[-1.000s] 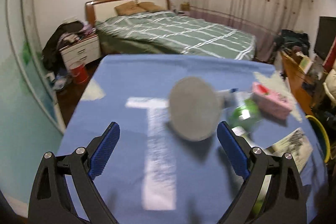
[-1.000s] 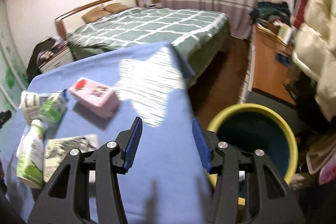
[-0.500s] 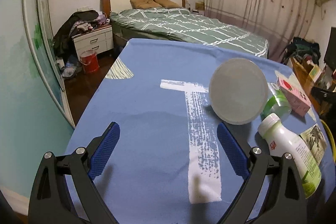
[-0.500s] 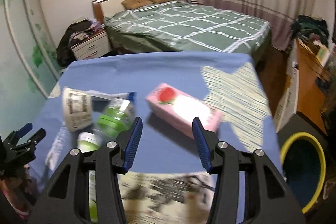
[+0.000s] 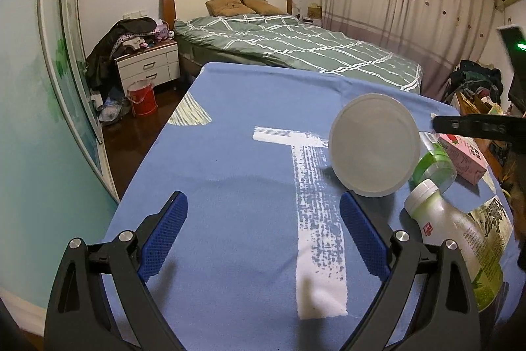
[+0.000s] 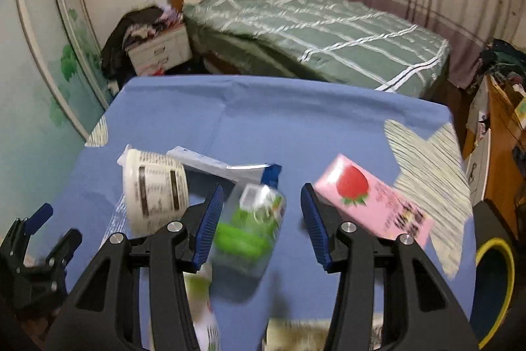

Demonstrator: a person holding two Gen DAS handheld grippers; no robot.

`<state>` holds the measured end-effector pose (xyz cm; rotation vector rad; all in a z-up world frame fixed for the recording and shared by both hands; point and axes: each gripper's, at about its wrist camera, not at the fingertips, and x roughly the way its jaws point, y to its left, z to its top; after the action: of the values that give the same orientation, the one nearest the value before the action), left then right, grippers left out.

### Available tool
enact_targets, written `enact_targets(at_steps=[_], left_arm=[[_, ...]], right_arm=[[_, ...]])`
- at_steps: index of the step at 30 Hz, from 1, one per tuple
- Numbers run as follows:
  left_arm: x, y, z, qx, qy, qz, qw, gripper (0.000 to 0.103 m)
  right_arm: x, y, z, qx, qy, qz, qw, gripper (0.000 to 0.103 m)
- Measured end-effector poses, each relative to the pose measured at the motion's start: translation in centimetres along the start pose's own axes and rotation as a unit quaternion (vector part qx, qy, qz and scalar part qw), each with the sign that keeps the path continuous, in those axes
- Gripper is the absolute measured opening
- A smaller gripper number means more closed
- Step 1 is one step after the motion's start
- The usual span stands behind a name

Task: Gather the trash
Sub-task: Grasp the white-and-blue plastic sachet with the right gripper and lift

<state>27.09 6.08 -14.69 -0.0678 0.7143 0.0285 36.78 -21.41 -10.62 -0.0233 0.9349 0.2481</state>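
Note:
Trash lies on the blue-covered table (image 5: pixel 236 160). A white tub (image 5: pixel 374 150) lies on its side, also in the right wrist view (image 6: pixel 154 189). Beside it are a clear green cup (image 6: pixel 253 226), a pink strawberry carton (image 6: pixel 371 206), a white-and-green bottle (image 5: pixel 460 239), a flat white-and-blue wrapper (image 6: pixel 223 166) and a printed paper (image 5: pixel 493 219). My left gripper (image 5: pixel 263 232) is open and empty over the table's left part. My right gripper (image 6: pixel 259 219) is open, with the green cup between and just beyond its fingertips.
A yellow-rimmed bin (image 6: pixel 493 282) stands on the floor off the table's right edge. A bed (image 5: pixel 296 45) lies beyond the table. A nightstand (image 5: pixel 148 64) and a red bucket (image 5: pixel 141 97) are at the far left. A wooden desk (image 6: pixel 503 153) is at the right.
My right gripper has swung left from over the bin to above the trash, now centred on the green cup. My left gripper has drawn back leftward from the white tub.

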Motion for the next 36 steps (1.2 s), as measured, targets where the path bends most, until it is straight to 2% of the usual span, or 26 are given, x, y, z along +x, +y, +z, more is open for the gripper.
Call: enact_targets(at_steps=[4,11,21,25,28,31,33,36], left_arm=[[-0.1,0.0,0.0,-0.003,0.000,-0.002,1.0000,0.092],[0.2,-0.1,-0.1,-0.003,0.006,-0.004,1.0000,0.092],[0.7,0.0,-0.1,-0.014,0.015,-0.013,0.9997,0.092],[0.7,-0.1,-0.1,-0.017,0.015,-0.015,0.9996,0.092],[0.7,0.0,-0.2,-0.021,0.015,-0.017,0.9995,0.092],[0.7,0.0,-0.2,-0.024,0.016,-0.019,0.9994,0.092],[0.8,-0.1,-0.2,-0.023,0.017,-0.020,0.9994,0.092],[0.7,-0.1,-0.4,-0.023,0.015,-0.021,0.9994,0.092]], right_arm=[[2.3,0.5,1.5,-0.029,0.045,0.007,0.999,0.047],[5.1,1.4,2.5,-0.077,0.081,-0.018,0.994,0.048],[8.5,1.9,4.4,-0.090,0.078,-0.006,0.993,0.048],[10.1,2.0,5.4,-0.107,0.091,0.010,0.990,0.048],[10.8,1.5,6.0,-0.106,0.100,0.006,0.989,0.048],[11.0,0.8,6.2,-0.087,0.101,0.009,0.991,0.035],[10.7,0.3,6.2,-0.070,0.097,0.012,0.993,0.031],[9.7,-0.5,5.9,-0.046,0.082,0.011,0.996,0.029]])
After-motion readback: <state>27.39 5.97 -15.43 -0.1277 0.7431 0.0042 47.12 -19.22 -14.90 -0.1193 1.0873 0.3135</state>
